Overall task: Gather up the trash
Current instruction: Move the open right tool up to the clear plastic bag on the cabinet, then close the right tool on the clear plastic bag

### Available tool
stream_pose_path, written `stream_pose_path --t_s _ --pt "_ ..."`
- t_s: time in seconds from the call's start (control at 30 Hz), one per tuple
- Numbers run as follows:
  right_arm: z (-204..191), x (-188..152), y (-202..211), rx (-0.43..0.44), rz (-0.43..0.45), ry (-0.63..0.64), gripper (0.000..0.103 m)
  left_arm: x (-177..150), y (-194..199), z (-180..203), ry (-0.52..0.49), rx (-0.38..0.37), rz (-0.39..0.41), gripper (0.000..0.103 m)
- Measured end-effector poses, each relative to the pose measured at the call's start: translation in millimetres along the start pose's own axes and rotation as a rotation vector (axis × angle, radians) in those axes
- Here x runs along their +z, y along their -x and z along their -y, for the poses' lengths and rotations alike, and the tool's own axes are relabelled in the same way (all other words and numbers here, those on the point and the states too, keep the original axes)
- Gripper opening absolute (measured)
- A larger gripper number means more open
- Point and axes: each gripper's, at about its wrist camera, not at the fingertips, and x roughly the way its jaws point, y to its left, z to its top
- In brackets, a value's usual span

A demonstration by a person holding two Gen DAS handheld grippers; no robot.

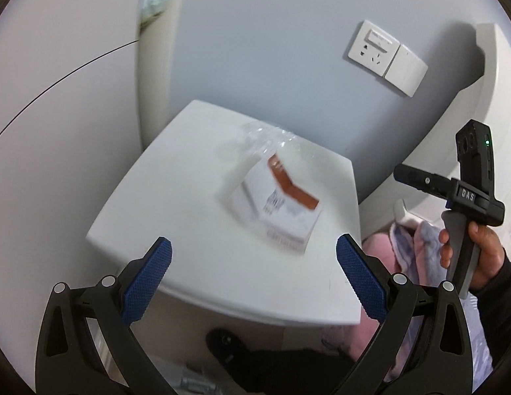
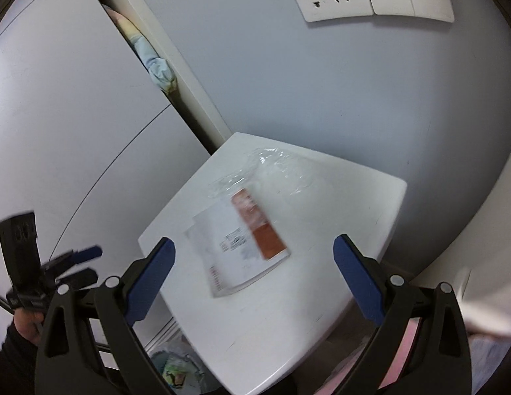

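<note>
**Trash on the white table: a box and a scrap of clear wrap**

Trash lay on the white table (image 1: 196,273), a small square-topped stand pushed into the corner between a pale blue wall (image 1: 271,49) and a white cabinet (image 1: 57,98). The cabinet's door stood slightly ajar, and light blue fabric (image 2: 158,65) showed in the gap. On the wall above the table sat a white socket plate (image 1: 372,49) with a blank switch plate (image 1: 407,70) touching its right side.

To the right of the table, lower down, lay pink and lilac bedding (image 1: 410,247). Below the table's left front corner, the right wrist view showed a bin lined with a clear bag (image 2: 176,368), with some coloured scraps inside.

The larger piece of trash was a white box with an orange band (image 1: 281,210), blurred in both views, resting flat near the middle of the tabletop. Behind it, toward the wall, lay crumpled clear plastic wrap (image 1: 265,138), its near edge reaching the box.

The left gripper (image 1: 253,256) hung over the table's front edge, blue pads wide apart and empty, the box just beyond them. The right gripper (image 2: 253,253) hovered likewise, its fingers spread with nothing between them, the box lying between and ahead of the tips. A dark-sleeved hand (image 1: 479,256) held the right gripper's handle.
</note>
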Motion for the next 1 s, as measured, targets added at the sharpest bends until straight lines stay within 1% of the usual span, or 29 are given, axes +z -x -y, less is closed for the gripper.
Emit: stream_pose_path --t_s 0.1,0.2,0.3,0.37,0.5,0.57,0.63,0.73,0.87,1.0 --pt "7.2 8.0 -10.0 -0.018 -0.02 0.033 0.094 15.4 -20.7 9.5 -0.033 -0.005 -0.02 0.097" --pt "12.4 15.7 -21.7 -0.015 -0.035 0.056 0.094 31.2 -45.5 18.9 -0.063 0.003 -0.042 0.097" --pt "14.9 24.1 -35.9 -0.014 -0.038 0.091 0.094 42.5 -64.1 22.2 -0.068 0.008 -0.059 0.097" --pt "16.8 29.0 -44.8 -0.019 -0.039 0.107 0.094 51.7 -77.5 21.9 -0.07 0.013 -0.069 0.097" --pt "26.9 40.6 -71.6 -0.012 -0.074 0.127 0.094 66.4 -96.2 18.8 -0.087 0.028 -0.079 0.097" --pt "26.8 45.5 -80.9 -0.025 -0.078 0.144 0.094 75.0 -105.6 15.3 -0.089 0.035 -0.083 0.097" --pt "30.7 51.7 -92.0 -0.024 -0.088 0.15 0.094 83.9 -116.7 11.9 -0.082 0.029 -0.091 0.097" --pt "36.4 57.2 -101.5 -0.022 -0.095 0.153 0.094 91.0 -131.7 8.1 -0.098 0.031 -0.104 0.097" --pt "37.2 61.0 -116.0 -0.028 -0.112 0.216 0.094 92.1 -151.6 6.8 -0.13 0.026 -0.129 0.097" --pt "37.4 62.6 -130.9 -0.024 -0.137 0.245 0.094 91.9 -172.0 5.4 -0.118 -0.002 -0.159 0.097"
